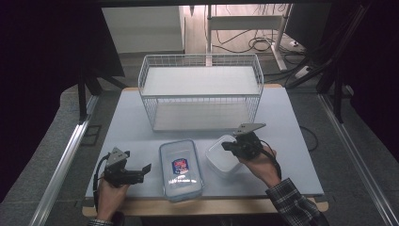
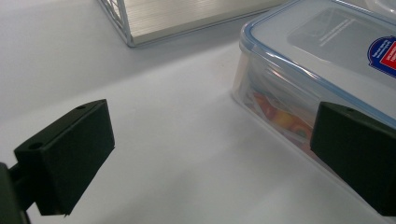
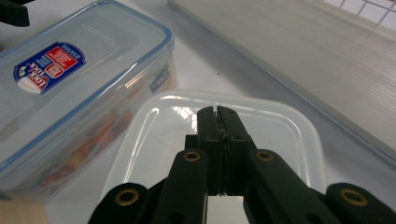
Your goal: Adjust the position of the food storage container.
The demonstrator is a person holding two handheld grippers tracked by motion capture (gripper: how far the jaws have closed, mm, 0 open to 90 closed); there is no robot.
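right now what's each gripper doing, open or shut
Left gripper: open, holding nothing, beside the lidded box.
Right gripper: jaws shut, over the square tub; whether it pinches the rim cannot be told.

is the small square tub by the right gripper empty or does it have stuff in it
Empty. In the right gripper view the small square tub has no lid and shows only its bare translucent bottom, while the right gripper hovers shut above it.

From my right gripper (image 3: 219, 116), the lidded box (image 3: 79, 88) sits up and to the left, and the red-and-blue sticker (image 3: 49, 67) on its lid reads "LOCK" in white; the smaller print is too blurred for me. I can't read the small blue mark (image 3: 159, 80) on its side.
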